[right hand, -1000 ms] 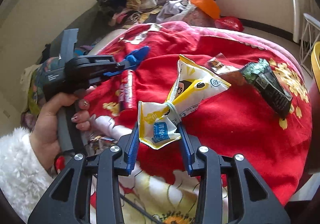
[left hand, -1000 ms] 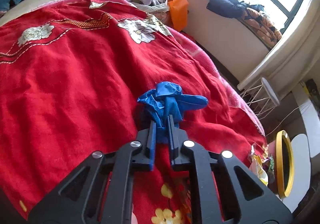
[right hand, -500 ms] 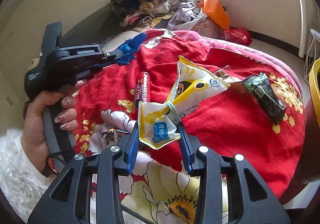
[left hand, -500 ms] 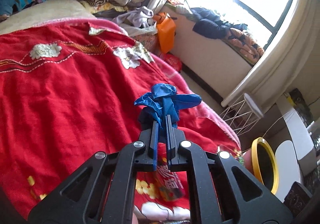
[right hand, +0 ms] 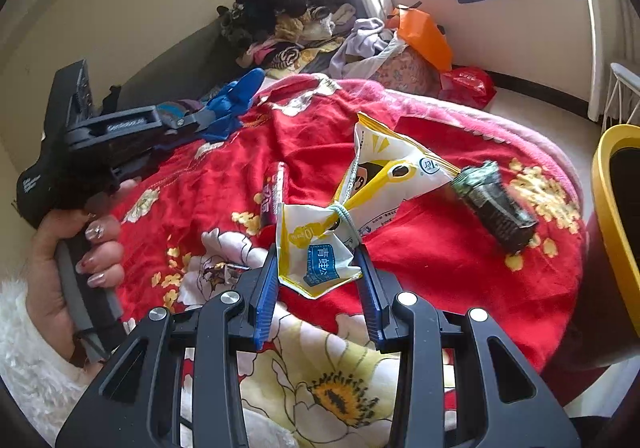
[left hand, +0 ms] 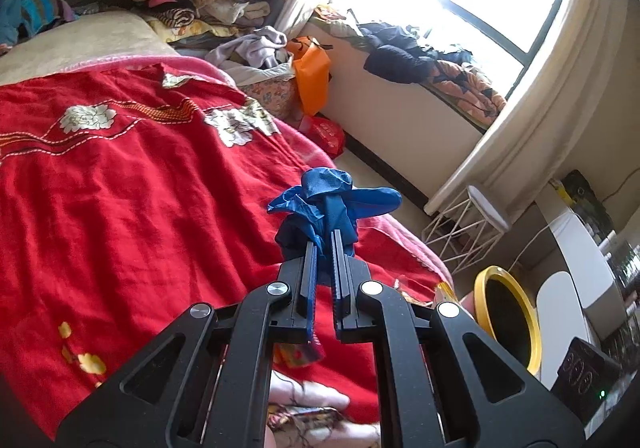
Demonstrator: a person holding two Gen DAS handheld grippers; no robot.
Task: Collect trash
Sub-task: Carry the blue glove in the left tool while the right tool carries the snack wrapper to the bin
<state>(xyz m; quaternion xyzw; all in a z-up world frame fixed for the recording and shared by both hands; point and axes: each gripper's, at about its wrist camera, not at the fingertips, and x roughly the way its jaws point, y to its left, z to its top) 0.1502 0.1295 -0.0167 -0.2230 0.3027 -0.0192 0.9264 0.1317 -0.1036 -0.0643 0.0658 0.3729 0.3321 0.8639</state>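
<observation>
Up close in the left wrist view, the left tool (left hand: 324,248) is pinching a crumpled blue glove (left hand: 328,196) between nearly pressed-together fingers, the glove bunching just past the tips at frame centre, above the red blanket (left hand: 132,184). Lower right, a yellow-rimmed bin (left hand: 506,324) is standing beside the bed. In the right wrist view, the right tool (right hand: 318,268) is gripping a yellow and white snack bag (right hand: 384,184) by its knotted lower end, the rest of the bag sticking out beyond the tips toward centre frame. Farther on, a red stick wrapper (right hand: 274,194) and a dark wrapper (right hand: 494,208) are lying on the blanket. At left, a hand (right hand: 68,276) is holding the other tool.
</observation>
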